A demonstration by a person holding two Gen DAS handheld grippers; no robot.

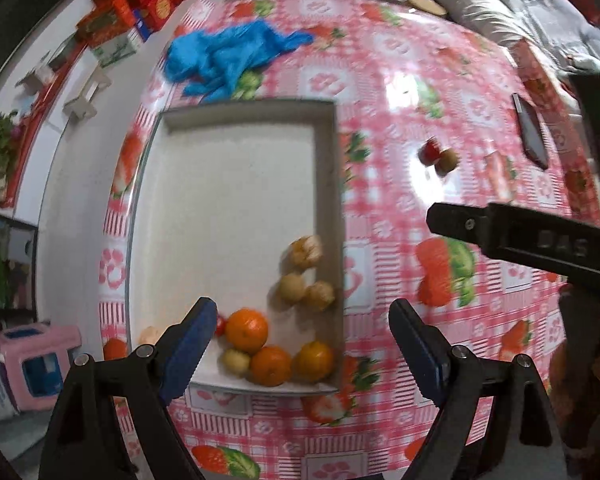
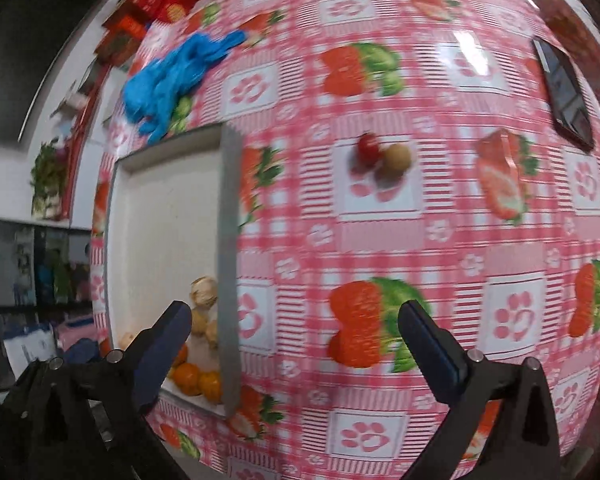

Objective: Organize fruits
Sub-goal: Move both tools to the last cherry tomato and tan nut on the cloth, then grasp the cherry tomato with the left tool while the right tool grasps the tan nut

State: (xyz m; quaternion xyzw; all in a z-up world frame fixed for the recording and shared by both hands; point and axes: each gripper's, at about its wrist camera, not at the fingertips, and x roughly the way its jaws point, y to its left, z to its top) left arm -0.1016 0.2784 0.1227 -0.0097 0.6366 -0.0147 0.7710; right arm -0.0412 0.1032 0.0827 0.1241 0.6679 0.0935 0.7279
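White tray (image 1: pixel 236 184), long axis running away from the cameras, holds oranges (image 1: pixel 247 330) at its near end. Red fruit (image 2: pixel 369 148) and brown fruit (image 2: pixel 397 159) touch on the tablecloth (image 2: pixel 380 240), well ahead of the right gripper (image 2: pixel 296 336). Left gripper (image 1: pixel 300 334) and right: jaws apart, empty.

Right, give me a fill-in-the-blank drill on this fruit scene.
1. Both the left gripper and right gripper are ____.
2. The oranges lie inside the white ____.
3. Outside the tray, a red fruit and a brown fruit sit on the ____.
4. The crumpled glove beyond the tray is ____.

Missing: open; tray; tablecloth; blue
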